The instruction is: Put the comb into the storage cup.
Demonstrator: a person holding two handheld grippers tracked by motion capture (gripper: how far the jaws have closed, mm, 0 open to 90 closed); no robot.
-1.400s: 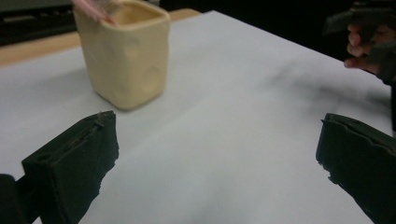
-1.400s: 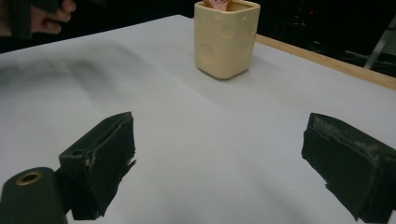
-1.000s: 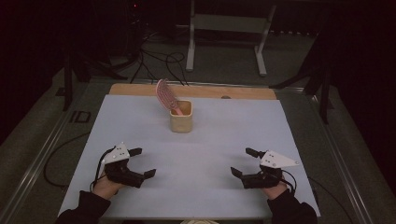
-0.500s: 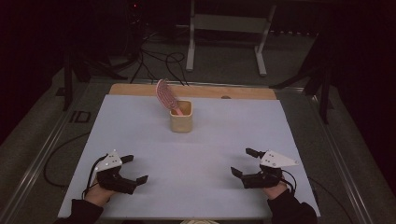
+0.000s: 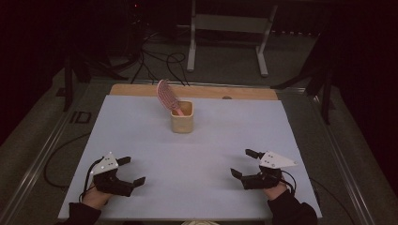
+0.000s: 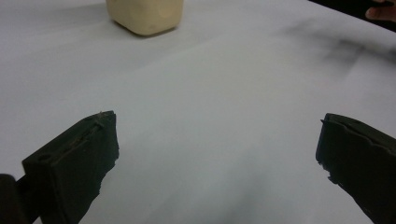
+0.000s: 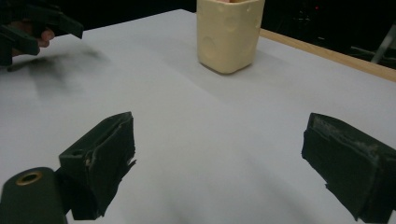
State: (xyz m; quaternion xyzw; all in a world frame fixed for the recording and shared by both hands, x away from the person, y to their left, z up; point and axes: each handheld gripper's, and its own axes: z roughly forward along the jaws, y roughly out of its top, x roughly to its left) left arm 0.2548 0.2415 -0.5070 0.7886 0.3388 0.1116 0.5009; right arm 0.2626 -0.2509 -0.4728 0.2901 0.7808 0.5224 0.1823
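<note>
Hiding the comb's (image 5: 167, 95) handle, the cup (image 5: 181, 117) stands upright.

A cream cup (image 5: 182, 117) is seen standing near the far edge of the white desk (image 5: 197, 150), with a pink brush (image 5: 166, 95) leaning out of it. The 2 grippers, left gripper (image 5: 130, 170) and right gripper (image 5: 244, 163), are held wide-jawed near the front edge, well apart.
</note>
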